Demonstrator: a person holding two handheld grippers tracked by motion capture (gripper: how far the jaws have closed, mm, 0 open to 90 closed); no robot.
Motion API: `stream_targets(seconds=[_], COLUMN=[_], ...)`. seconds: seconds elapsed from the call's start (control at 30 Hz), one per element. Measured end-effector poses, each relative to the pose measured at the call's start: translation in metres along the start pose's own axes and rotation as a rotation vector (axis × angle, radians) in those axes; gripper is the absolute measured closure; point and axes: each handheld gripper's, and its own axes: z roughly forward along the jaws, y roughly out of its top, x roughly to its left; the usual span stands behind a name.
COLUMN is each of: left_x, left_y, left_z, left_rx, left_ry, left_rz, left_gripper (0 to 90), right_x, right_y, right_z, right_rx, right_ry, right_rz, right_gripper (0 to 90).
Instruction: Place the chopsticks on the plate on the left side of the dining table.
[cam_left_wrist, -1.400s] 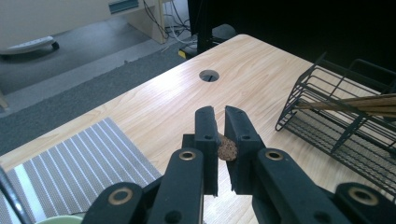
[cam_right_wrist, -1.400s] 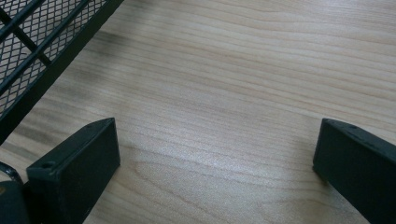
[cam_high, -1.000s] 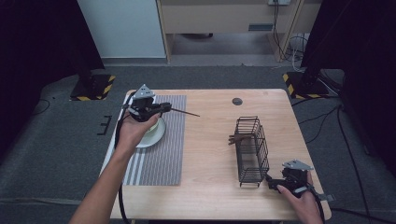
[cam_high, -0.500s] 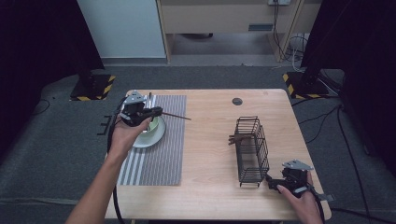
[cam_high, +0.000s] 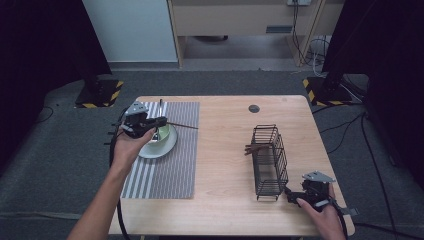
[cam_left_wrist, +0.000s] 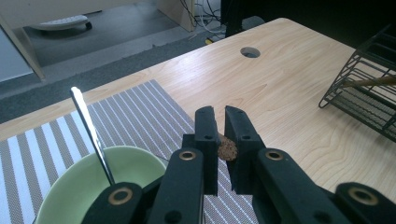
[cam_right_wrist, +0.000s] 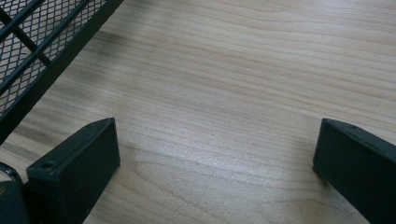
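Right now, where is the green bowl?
In the high view the green bowl sits on the striped placemat at the table's left side, just under the left gripper.

Left claw (cam_left_wrist: 220, 122) clamped, right claw (cam_right_wrist: 217, 140) agape

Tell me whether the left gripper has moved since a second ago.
Yes. The left gripper, shut on a thin brown stick, has shifted left across the striped mat, from the bowl's right side toward its left edge.
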Motion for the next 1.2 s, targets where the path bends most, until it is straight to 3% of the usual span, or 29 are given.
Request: stream_targets(seconds=[0.6,1.2], left_x=[0.013,0.014], left_y=[-0.009,-0.027], left_z=[-0.009,-0.012], left_rx=[-0.022,0.01], left_ry=[0.034,0.056], left_rz=[-0.028,-0.033], left_gripper=[83.6,83.5], right_x=[0.0,0.0], right_y=[0.0,0.0], right_z=[0.0,0.0], right_rx=[0.0,0.0], right_ry=[-0.001,0.0], right_rz=[0.0,0.0], right_gripper=[0.6,0.6])
